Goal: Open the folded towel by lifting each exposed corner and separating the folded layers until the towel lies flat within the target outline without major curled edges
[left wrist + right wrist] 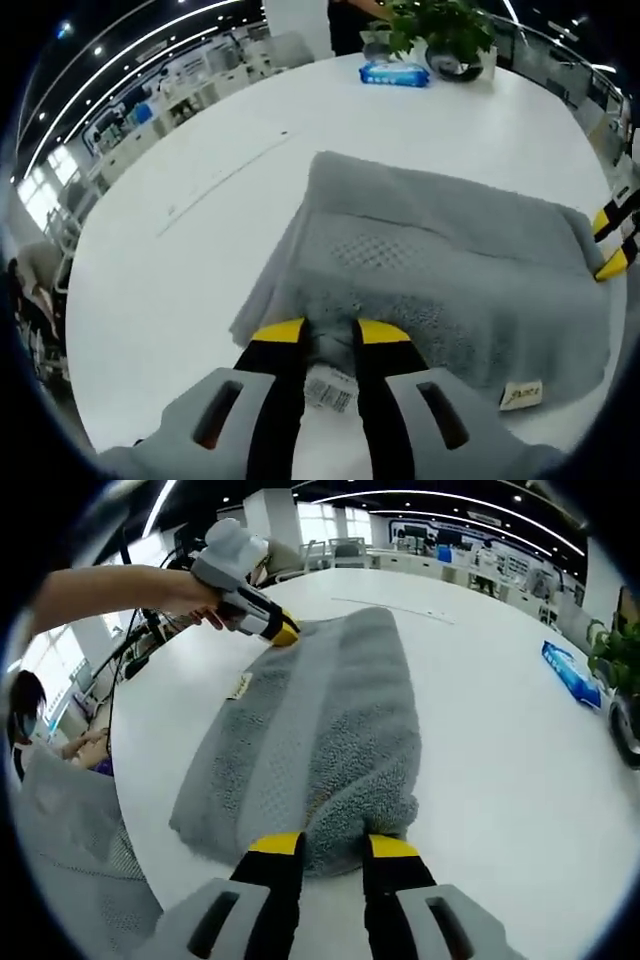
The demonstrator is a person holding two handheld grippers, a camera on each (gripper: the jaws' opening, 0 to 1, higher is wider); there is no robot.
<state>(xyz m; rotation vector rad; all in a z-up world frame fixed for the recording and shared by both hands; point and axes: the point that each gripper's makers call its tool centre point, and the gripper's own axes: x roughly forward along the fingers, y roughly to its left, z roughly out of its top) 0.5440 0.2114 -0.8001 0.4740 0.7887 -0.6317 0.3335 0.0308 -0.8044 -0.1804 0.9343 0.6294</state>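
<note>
A grey folded towel (440, 270) lies on the white table (200, 230). My left gripper (330, 335) is shut on the towel's near corner, with grey cloth bunched between its yellow-tipped jaws. A white barcode label (330, 392) hangs just below the jaws, and a small tag (520, 395) sits on the near right edge. In the right gripper view the towel (320, 720) stretches away as a long strip. My right gripper (335, 848) is shut on its near end. The left gripper (270, 625), held by a hand, grips the far end. The right gripper (608, 245) holds the towel's right edge.
A blue wipes packet (395, 73) and a potted plant (445, 30) stand at the table's far side. The packet (572, 672) is at the right in the right gripper view. A thin line (225, 175) is marked on the table. A seated person (25, 710) is beyond the table's edge.
</note>
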